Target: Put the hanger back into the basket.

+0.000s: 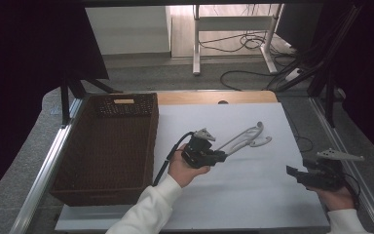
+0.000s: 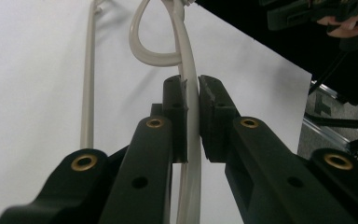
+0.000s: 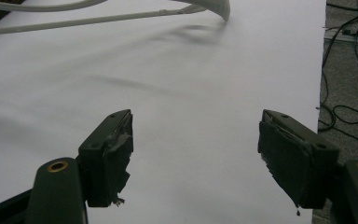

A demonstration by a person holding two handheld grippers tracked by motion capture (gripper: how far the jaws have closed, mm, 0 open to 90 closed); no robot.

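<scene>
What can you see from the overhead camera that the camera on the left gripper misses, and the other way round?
The high view takes in the brown wicker basket at the table's left and the person's white sleeve. The left gripper view shows, up close, the left gripper with its jaws shut on a thin bar of the white hanger. Both share the hanger, the white tabletop and the right gripper.

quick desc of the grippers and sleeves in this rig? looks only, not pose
Both handheld grippers are black. The left gripper and right gripper each carry a grey three-cornered plate on top. In the gripper views the jaws are black bars with brass-coloured rivets and dark, frayed pads. A black cable trails from the left one. White sleeves cover both forearms.
</scene>
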